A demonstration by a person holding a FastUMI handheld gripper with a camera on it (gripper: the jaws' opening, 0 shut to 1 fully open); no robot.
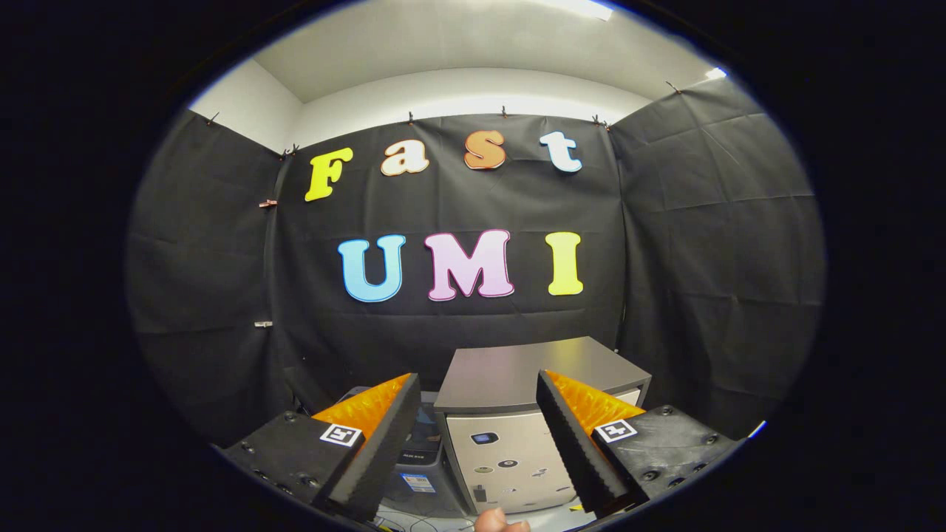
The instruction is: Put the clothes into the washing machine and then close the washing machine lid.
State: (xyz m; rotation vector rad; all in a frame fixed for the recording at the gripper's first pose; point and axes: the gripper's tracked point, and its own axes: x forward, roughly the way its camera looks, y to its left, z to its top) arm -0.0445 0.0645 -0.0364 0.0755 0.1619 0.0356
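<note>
The gripper (473,443) is held with its jaws wide apart and nothing between them. The washing machine (517,436) is seen straight ahead, beyond the fingertips, standing upright with its lid (532,373) laid flat. No clothes can be made out.

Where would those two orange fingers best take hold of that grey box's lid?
Probably the lid's front edge, from the front: it overhangs the washing machine's pale face like a lip and lies flat, shut. The gripper is open, holding nothing, the machine just ahead of its fingers.
</note>
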